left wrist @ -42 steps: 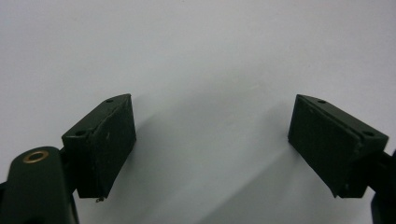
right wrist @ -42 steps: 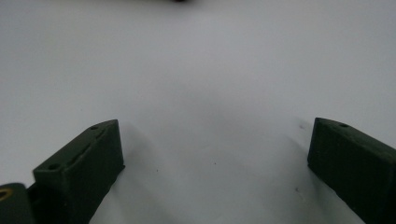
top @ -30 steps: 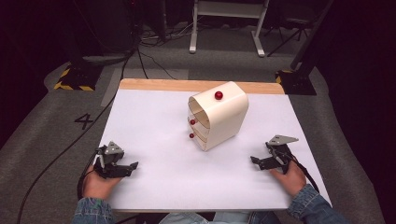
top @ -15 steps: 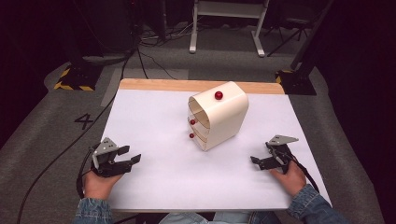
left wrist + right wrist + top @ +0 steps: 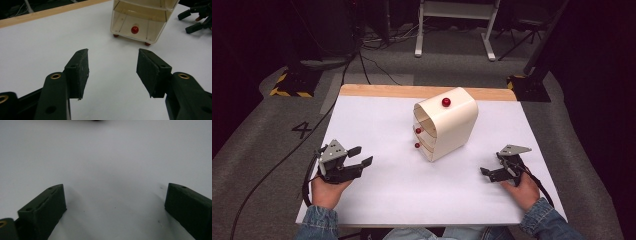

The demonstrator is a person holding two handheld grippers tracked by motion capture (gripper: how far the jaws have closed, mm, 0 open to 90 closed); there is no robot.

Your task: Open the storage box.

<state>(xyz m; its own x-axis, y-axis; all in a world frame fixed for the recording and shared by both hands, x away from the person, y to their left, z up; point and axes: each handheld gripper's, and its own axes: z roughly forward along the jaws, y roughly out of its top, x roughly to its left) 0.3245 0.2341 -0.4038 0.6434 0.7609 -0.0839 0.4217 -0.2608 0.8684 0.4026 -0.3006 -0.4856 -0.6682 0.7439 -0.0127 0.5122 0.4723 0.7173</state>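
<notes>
Drawers [image 5: 445, 131], a cream unit with red knobs, stand mid-counter [image 5: 377, 125]. Left tool [image 5: 362, 157] points at them, jaws just closing, still spread, holding nothing; right tool [image 5: 486, 173] rests spread and empty.

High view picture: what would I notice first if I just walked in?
A cream little drawer cabinet with shiny red knobs stands in the middle of the white table. Nearer the person, the left gripper and the right gripper sit on either side of it, both open and empty.
</notes>
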